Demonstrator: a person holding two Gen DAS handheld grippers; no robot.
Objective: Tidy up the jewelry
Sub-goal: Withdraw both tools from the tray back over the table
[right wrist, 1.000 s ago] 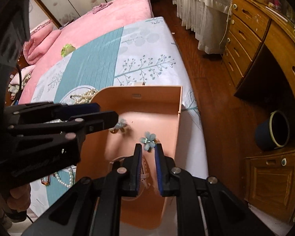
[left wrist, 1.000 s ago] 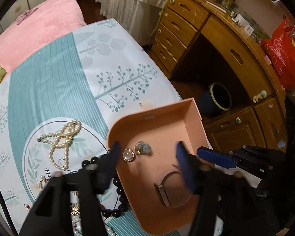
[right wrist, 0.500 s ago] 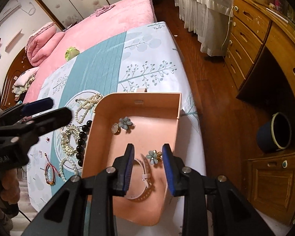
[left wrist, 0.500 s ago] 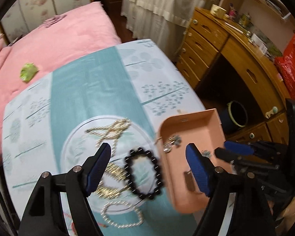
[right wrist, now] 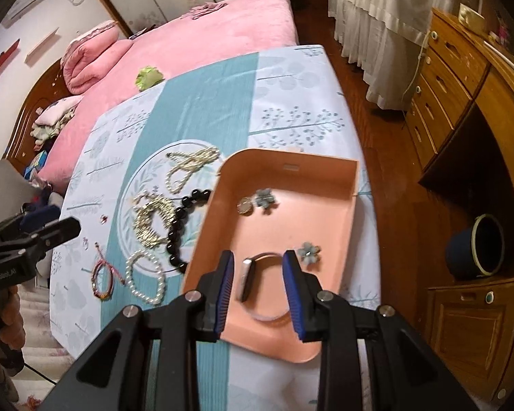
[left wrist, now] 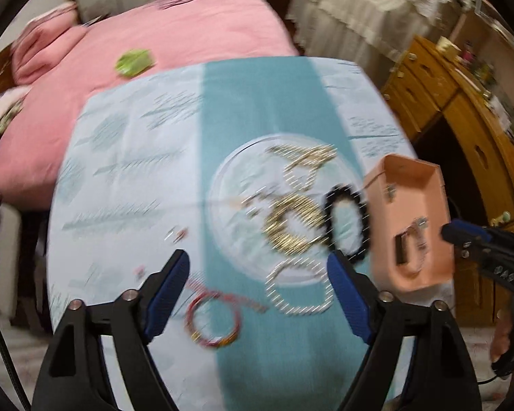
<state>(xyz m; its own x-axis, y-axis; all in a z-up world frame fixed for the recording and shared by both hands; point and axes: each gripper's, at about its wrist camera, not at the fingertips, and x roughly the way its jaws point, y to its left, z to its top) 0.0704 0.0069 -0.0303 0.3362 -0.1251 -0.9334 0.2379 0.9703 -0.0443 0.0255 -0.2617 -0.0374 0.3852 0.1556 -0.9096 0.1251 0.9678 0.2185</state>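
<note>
Both grippers empty above the jewelry on the bed.

The right gripper (right wrist: 258, 270) hangs with fingers apart over a watch-like silver band (right wrist: 248, 279) inside the shallow peach-pink plastic tray (right wrist: 354, 185). The left gripper (left wrist: 257, 284), wide apart, hovers over the blurred, probably red thread bracelet (left wrist: 212, 320); the black bead bracelet (right wrist: 178, 226) touches the tray's left wall.
</note>
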